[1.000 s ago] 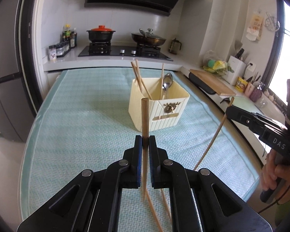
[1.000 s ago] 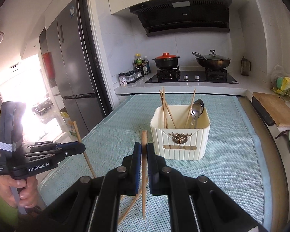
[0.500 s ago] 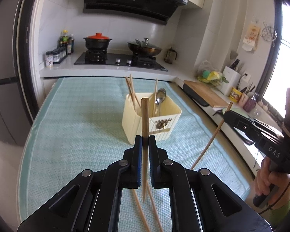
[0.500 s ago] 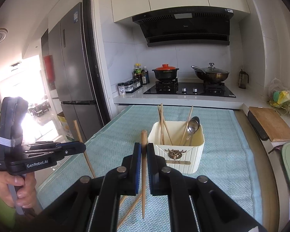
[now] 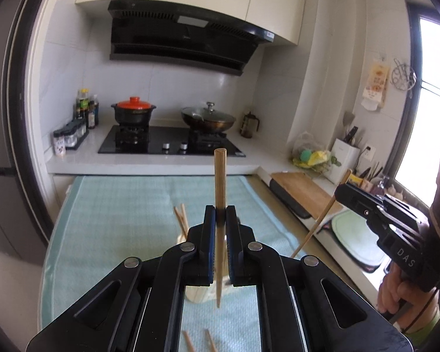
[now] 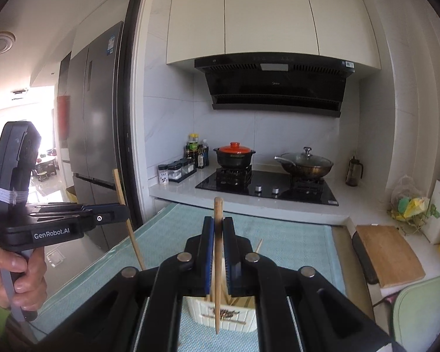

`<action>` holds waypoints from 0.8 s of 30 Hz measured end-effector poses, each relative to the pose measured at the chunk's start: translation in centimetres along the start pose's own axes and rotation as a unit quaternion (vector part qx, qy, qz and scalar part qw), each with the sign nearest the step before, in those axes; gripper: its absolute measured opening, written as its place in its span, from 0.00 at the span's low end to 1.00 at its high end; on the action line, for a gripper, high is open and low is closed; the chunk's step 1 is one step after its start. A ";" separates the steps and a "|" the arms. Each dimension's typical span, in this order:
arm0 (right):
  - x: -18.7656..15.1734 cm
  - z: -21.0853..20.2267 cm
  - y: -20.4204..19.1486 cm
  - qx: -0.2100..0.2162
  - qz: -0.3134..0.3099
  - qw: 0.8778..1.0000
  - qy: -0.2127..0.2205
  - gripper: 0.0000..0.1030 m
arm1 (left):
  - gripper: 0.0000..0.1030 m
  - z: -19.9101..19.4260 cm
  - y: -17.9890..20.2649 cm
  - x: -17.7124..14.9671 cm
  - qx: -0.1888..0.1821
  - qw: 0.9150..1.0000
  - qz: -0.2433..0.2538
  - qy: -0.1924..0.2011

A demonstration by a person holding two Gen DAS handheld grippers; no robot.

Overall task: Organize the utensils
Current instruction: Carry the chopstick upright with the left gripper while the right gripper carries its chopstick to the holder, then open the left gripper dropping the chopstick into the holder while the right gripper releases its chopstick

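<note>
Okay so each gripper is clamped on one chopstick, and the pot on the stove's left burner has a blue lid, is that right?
Not quite: the pot's lid is orange-red, not blue, as the right wrist view shows. The rest holds: the left gripper and the right gripper are each clamped on one chopstick.

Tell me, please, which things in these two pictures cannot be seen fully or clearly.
- Cream holder: in both wrist views, each gripper's own frame hides most of it, contents included.
- Loose chopsticks on the mat: left view, cut off by the bottom edge.
- Jar labels beside the stove: right view, too small to read.
</note>
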State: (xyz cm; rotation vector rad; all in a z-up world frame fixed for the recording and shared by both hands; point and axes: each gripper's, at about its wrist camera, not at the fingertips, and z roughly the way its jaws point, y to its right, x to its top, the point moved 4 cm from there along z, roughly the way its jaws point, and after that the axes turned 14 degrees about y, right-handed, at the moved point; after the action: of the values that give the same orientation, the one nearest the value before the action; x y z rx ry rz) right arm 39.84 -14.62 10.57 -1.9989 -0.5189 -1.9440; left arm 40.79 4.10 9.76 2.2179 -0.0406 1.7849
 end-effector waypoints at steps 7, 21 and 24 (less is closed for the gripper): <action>0.7 5.5 2.1 -0.027 -0.007 1.000 0.015 0.06 | 0.05 6.5 -0.1 1.1 0.022 1.000 0.000 0.002; -10.4 13.4 6.3 -0.028 0.071 0.988 -0.137 0.06 | 0.05 15.0 -1.4 -8.9 0.045 0.992 0.001 -0.122; -11.9 14.3 6.9 -0.027 0.090 0.982 -0.162 0.07 | 0.05 15.5 -1.5 -9.9 0.047 0.989 -0.001 -0.139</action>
State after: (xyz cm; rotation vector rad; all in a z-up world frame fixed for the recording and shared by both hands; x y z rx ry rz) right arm 55.48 -14.79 -1.65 -2.3249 -0.3461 -1.5513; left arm 53.59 0.16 -2.98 2.5181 -0.0128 1.4916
